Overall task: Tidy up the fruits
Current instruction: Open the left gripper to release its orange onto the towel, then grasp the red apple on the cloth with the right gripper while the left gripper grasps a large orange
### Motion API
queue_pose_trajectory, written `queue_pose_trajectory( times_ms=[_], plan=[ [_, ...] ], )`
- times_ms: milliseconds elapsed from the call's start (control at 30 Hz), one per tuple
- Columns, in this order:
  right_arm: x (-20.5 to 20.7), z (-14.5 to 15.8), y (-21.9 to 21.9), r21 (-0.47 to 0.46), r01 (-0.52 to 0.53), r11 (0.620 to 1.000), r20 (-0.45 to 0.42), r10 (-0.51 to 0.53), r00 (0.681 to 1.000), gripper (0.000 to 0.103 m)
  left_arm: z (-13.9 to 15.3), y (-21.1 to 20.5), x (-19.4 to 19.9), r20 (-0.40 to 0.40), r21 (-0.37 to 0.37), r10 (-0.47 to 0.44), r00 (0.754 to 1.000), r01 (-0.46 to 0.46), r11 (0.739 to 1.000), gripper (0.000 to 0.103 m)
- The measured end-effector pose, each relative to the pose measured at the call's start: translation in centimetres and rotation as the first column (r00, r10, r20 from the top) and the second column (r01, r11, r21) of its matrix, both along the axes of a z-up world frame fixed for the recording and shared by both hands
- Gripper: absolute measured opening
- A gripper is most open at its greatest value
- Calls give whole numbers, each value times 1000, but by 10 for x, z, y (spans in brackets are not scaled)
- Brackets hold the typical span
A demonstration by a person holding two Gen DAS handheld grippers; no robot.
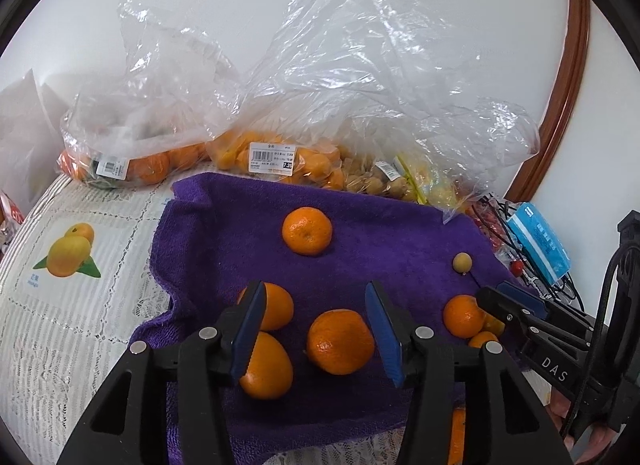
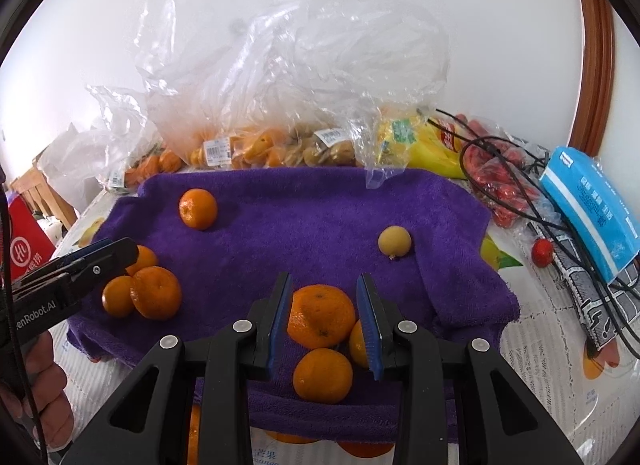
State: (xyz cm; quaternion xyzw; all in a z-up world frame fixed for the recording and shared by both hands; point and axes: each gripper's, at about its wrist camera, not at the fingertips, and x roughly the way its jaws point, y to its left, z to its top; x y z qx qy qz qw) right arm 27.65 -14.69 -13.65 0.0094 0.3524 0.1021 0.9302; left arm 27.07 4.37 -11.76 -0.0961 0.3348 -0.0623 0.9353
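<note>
A: Nearest the lens, the left gripper (image 1: 316, 329) is hovering with its blue pads spread wide, gripping nothing; a round orange mandarin (image 1: 340, 341) is lying between them on the rumpled purple terry towel (image 1: 240, 233), and two more mandarins (image 1: 266, 339) are sitting against the left pad.

B: And further right?

A: The right gripper (image 2: 323, 319) is also spread apart and is straddling a large dimpled mandarin (image 2: 321, 315), with two smaller ones crowding just below and beside it. Ahead and to its right, a small tan round longan (image 2: 394, 242) is lying alone.

B: So I'd be centring on the big one's widest part, closing gently, and avoiding nudging its neighbours.
</note>
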Motion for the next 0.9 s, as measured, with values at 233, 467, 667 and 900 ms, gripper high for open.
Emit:
queue_pose_trajectory(
  times_ms=[233, 467, 667, 900],
  plan=[
    [-10, 11, -3, 24, 7, 1000, 46, -8, 999, 33, 5, -5, -4, 15, 22, -5, 1000, 4, 1000, 52],
    [-24, 26, -8, 80, 23, 997, 40, -27, 999, 33, 10, -3, -9, 27, 3, 6, 1000, -6, 1000, 52],
    [-47, 30, -12, 94, 16, 995, 7, -17, 1000, 33, 18, -10, -17, 49, 22, -21, 999, 20, 1000, 52],
    [-74, 27, -17, 73, 40, 997, -28, -38, 999, 36, 20, -10, -33, 32, 10, -45, 998, 45, 999, 54]
  ],
)
